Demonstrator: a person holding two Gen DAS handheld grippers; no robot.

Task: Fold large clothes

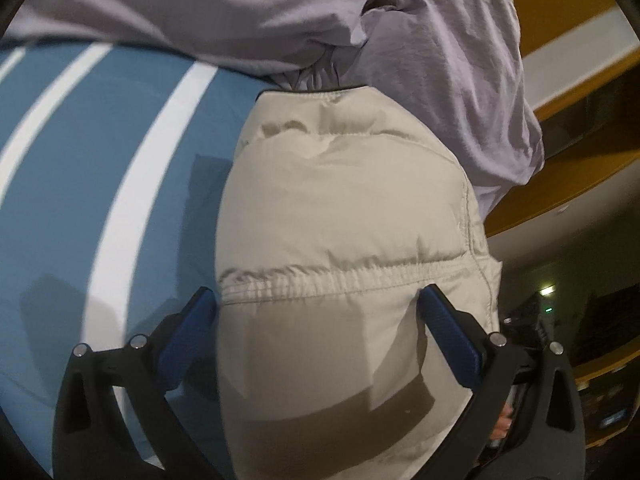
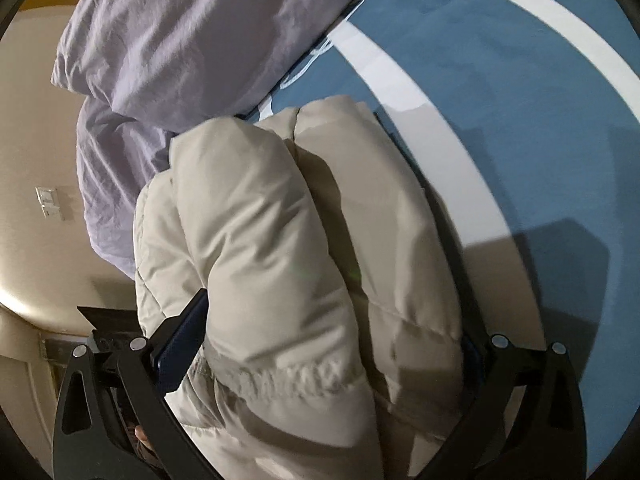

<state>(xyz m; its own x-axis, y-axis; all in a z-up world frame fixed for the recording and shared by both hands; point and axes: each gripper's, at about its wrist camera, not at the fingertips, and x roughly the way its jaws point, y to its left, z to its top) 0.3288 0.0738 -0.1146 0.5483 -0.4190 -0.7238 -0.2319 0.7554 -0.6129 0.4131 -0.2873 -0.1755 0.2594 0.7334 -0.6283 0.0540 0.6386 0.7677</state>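
A beige puffer jacket lies folded into a thick bundle on a blue bedsheet with white stripes. My left gripper is wide open, its blue-padded fingers straddling the bundle's near end at the elastic hem. In the right wrist view the same jacket fills the middle. My right gripper is also wide open, one finger at the jacket's left side, the other mostly hidden behind the padding on the right.
A lilac duvet lies bunched against the jacket's far end; it also shows in the right wrist view. The bed edge drops to yellow-brown furniture on one side. A beige wall with switches lies beyond.
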